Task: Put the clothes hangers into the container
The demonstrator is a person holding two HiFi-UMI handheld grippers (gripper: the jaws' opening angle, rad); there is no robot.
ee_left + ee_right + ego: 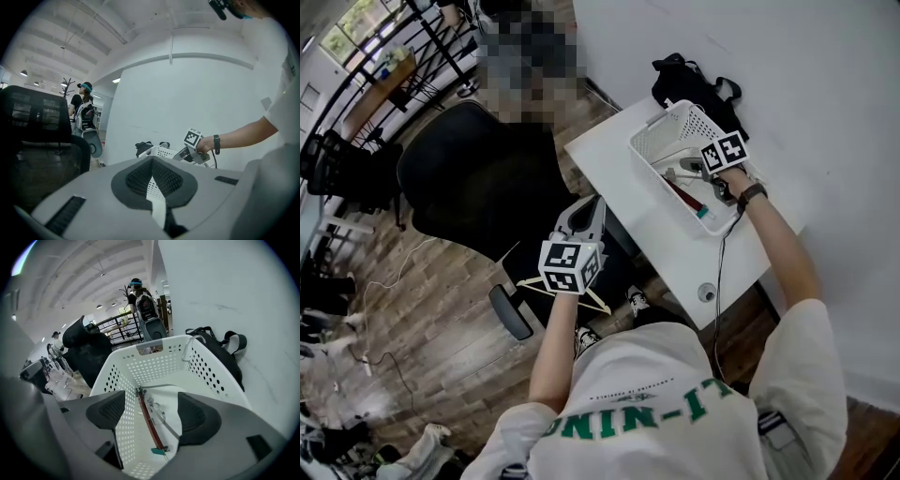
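Right claw [152, 412] spread over basket [140, 363], hanger [150, 422] inside

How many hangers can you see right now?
2. One red hanger lies in the white basket; one pale wooden hanger shows by the left gripper. Others may be hidden.

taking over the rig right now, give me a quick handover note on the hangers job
Left gripper: jaws shut, apparently on the hook of a pale wooden hanger that dangles below it, beside the white table.
Right gripper: jaws open, empty, over the white perforated plastic basket on the table.
Done: one reddish-brown bar hanger with metal clips lies in the basket.
Left: carry the wooden hanger over and drop it in.
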